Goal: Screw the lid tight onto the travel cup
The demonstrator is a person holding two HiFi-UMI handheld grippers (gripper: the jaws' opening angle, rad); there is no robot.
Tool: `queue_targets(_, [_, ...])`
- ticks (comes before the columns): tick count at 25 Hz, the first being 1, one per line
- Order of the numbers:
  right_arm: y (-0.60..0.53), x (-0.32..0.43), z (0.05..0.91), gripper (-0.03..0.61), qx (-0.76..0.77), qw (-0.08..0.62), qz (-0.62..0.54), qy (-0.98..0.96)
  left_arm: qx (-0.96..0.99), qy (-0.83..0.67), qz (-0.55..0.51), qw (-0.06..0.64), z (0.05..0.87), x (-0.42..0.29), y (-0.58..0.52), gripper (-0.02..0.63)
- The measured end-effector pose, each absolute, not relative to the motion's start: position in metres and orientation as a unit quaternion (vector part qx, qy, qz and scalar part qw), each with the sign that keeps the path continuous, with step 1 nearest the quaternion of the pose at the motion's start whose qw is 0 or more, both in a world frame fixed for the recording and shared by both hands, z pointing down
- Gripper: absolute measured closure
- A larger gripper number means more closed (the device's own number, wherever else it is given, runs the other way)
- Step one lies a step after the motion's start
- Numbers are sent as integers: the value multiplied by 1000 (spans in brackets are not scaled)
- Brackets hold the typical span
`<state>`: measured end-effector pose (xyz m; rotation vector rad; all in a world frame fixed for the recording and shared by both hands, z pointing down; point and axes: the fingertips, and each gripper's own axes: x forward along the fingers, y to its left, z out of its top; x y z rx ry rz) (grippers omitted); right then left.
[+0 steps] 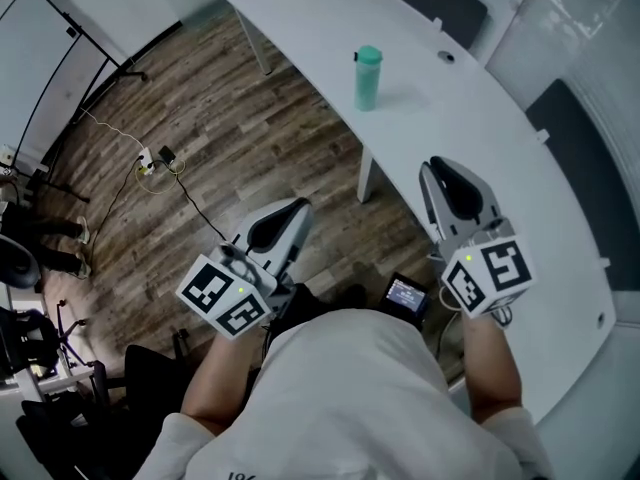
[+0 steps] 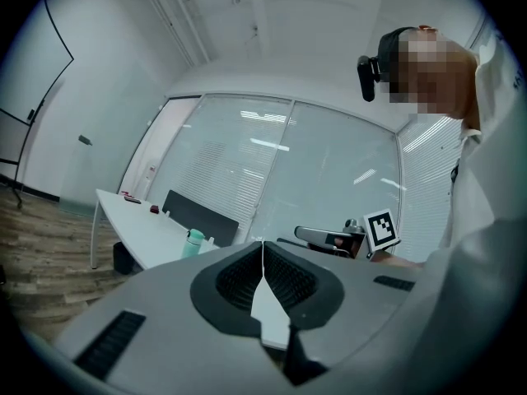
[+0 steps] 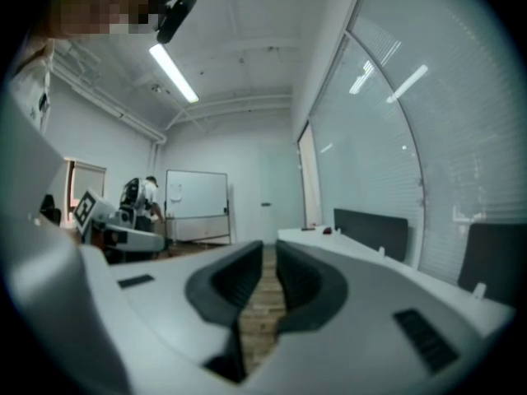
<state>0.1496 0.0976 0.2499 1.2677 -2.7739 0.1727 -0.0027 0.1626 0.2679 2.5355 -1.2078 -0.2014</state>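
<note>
- Teal travel cup (image 1: 368, 78) stands upright on the white table (image 1: 480, 138), well ahead of both grippers and apart from them. In the head view it lies between the lines along which the two point.
- Its lid (image 1: 368, 56), the same teal, sits on top of the cup. From this far off it seems seated square, though how far it is screwed down cannot be made out.
- The left gripper (image 1: 285, 218) is held low over the wooden floor (image 1: 200, 148), off the table's near edge, with its marker cube (image 1: 225, 298) towards the person.
- In the left gripper view, the left gripper (image 2: 263, 253) has its jaws closed, the tips meeting on a thin line, with nothing between them. The cup (image 2: 193, 243) shows small beyond and to the left of the jaws.
- The right gripper (image 1: 450, 178) hangs over the table's near edge, its marker cube (image 1: 487, 270) just above the person's hand.
- In the right gripper view, the right gripper (image 3: 269, 262) has its jaws barely apart. A narrow slit between the dark pads shows only floor planks, so it grips nothing.
- A small lit screen (image 1: 405, 293) lies between the two grippers, close to the person's body.
</note>
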Motion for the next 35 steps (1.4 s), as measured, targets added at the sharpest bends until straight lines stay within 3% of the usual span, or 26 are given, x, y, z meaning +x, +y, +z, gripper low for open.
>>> queue_targets(16, [127,128,260,532,452,56,84,-886,890,-419,-60,169,276,-61,186,584])
queue_targets(35, [155,113,296,534,482,86,130,-862,901,-390,-31,189,292,-70,197,584])
